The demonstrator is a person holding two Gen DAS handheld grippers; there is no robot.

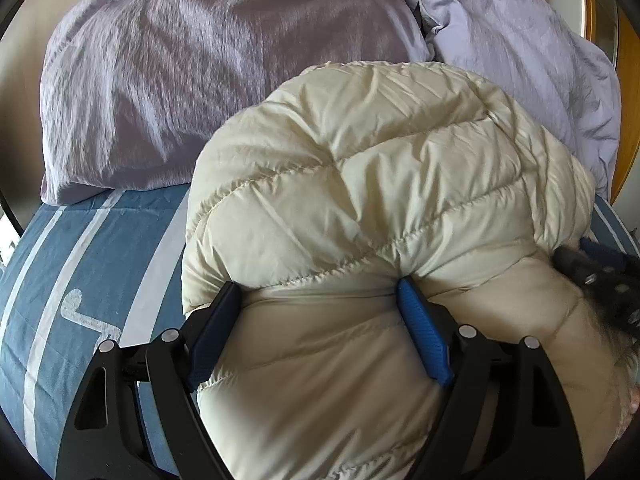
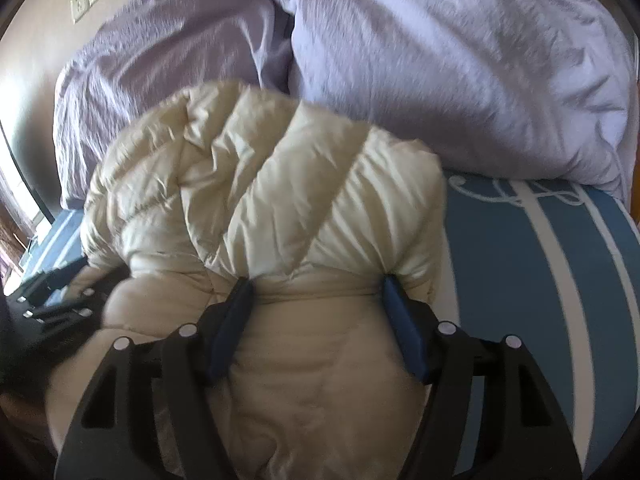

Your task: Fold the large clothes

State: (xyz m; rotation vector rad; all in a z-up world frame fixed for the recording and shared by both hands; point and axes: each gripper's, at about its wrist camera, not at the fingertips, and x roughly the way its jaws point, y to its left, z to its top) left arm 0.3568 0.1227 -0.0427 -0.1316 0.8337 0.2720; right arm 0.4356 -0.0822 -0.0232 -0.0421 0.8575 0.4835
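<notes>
A cream quilted puffer jacket [image 1: 380,160] lies bunched on the bed, with its puffy bulk folded away from me. My left gripper [image 1: 316,292] straddles a thick fold of it; the fabric fills the gap and puckers against both blue pads. In the right wrist view the same jacket [image 2: 260,180] bulges beyond my right gripper [image 2: 316,284], whose pads pinch another thick fold near the jacket's right edge. Each gripper shows blurred at the edge of the other's view: the right gripper [image 1: 600,272] and the left gripper [image 2: 56,292]. The jacket's underside is hidden.
The bed sheet [image 1: 80,260] is blue with white stripes and also shows as the sheet [image 2: 540,280] to the jacket's right. A lavender pillow [image 1: 200,80] and a rumpled lilac duvet [image 1: 520,60] lie behind the jacket. A wall socket [image 2: 80,4] sits at upper left.
</notes>
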